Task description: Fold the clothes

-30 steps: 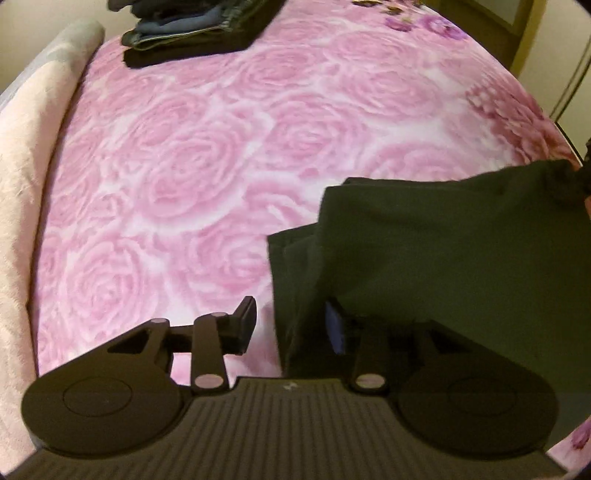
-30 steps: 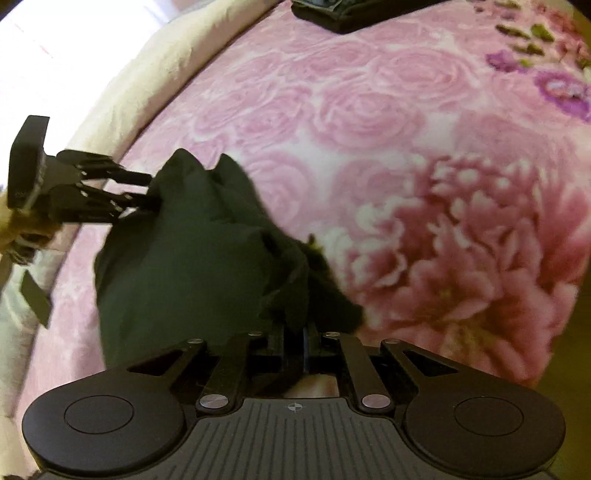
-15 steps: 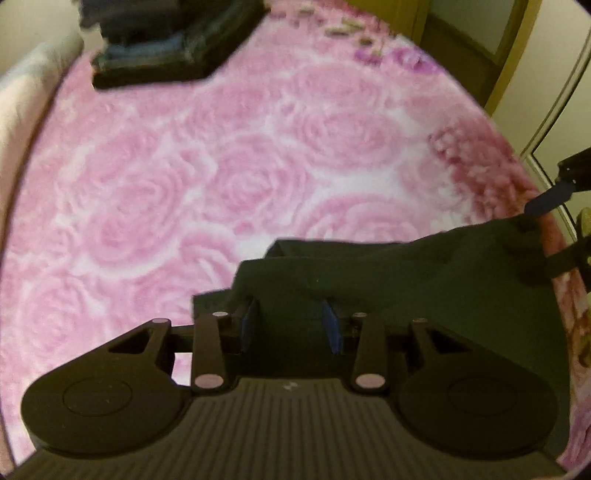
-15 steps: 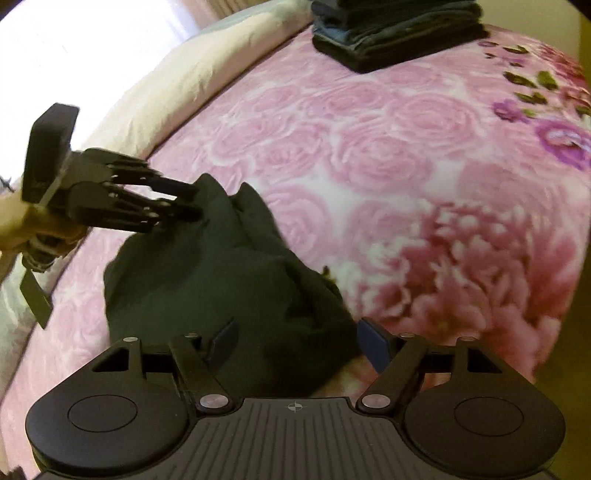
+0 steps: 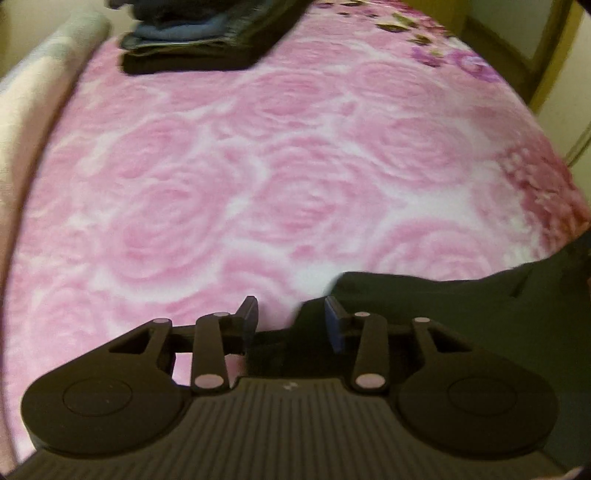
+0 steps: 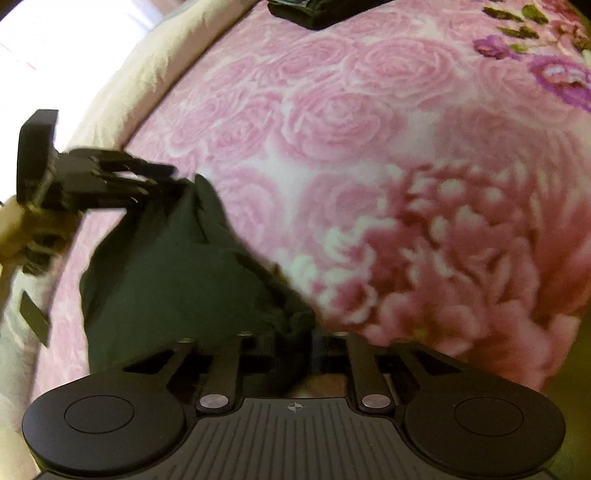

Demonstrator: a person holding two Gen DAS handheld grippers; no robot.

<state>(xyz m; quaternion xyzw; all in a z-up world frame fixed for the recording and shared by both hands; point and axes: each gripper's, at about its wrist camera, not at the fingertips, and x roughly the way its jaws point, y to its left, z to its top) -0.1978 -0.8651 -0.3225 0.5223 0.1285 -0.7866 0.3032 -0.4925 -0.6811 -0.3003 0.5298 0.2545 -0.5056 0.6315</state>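
Observation:
A dark green garment [image 6: 177, 280] lies crumpled on the pink rose-patterned bedspread [image 6: 369, 122]. In the right wrist view my right gripper [image 6: 295, 345] is shut on a bunched edge of it at the near end. The left gripper [image 6: 162, 177], held by a hand, reaches the garment's far corner from the left. In the left wrist view the left gripper [image 5: 291, 321] stands open. The garment [image 5: 461, 321] fills the lower right there, and its corner lies low between the fingers, not pinched.
A stack of folded dark and blue clothes [image 5: 199, 37] sits at the far end of the bed, also seen as the stack [image 6: 317, 11]. A cream bolster [image 5: 26, 110] runs along the left side. A wooden door frame [image 5: 550, 48] stands beyond the bed's right edge.
My right gripper opened half a second ago and has shut again on the garment's near edge. The left gripper stays open and has drawn back to the garment's corner.

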